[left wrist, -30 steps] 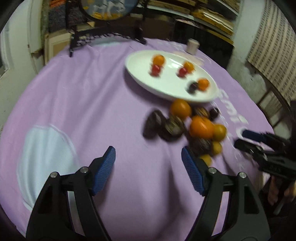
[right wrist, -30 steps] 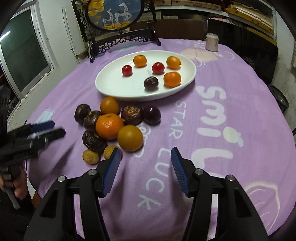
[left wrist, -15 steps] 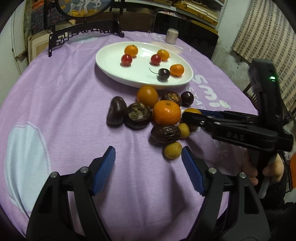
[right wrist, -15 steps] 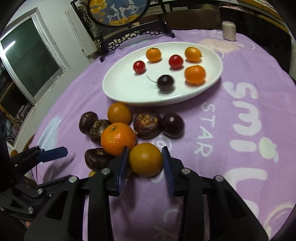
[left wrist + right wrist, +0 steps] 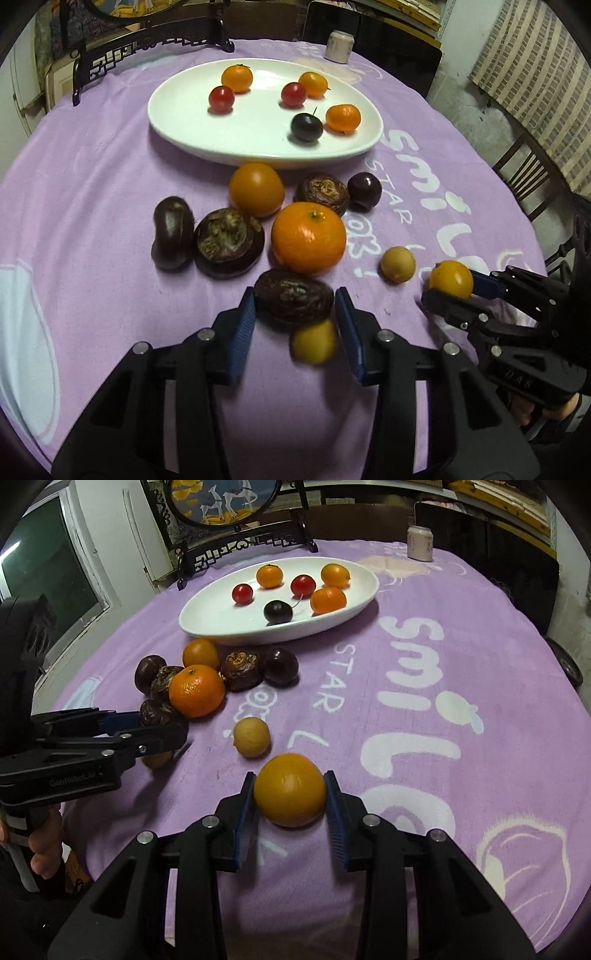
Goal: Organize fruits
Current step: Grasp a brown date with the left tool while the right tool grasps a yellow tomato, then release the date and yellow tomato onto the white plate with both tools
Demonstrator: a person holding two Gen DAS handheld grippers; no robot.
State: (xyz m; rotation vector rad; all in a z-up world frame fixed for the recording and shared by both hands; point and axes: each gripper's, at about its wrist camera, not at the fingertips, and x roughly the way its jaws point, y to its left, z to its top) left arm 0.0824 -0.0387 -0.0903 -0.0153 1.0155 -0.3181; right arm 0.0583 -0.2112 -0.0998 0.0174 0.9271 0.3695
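- right wrist view: our right gripper (image 5: 290, 799) fingers clench a smooth orange (image 5: 290, 789); it could slip.
- our left gripper (image 5: 295, 304) fingers straddle a wrinkled dark fruit (image 5: 293, 296); we cannot tell contact.

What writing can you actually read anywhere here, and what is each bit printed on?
"smiL": big white letters on the purple tablecloth.
"STAR": smaller white letters on the same cloth, beside the fruit pile.
"GenRobot.AI": on the body of the left gripper, seen from the right wrist view.
"DAS": on the right gripper, faint.
The small can at the far edge has print too blurred to read.
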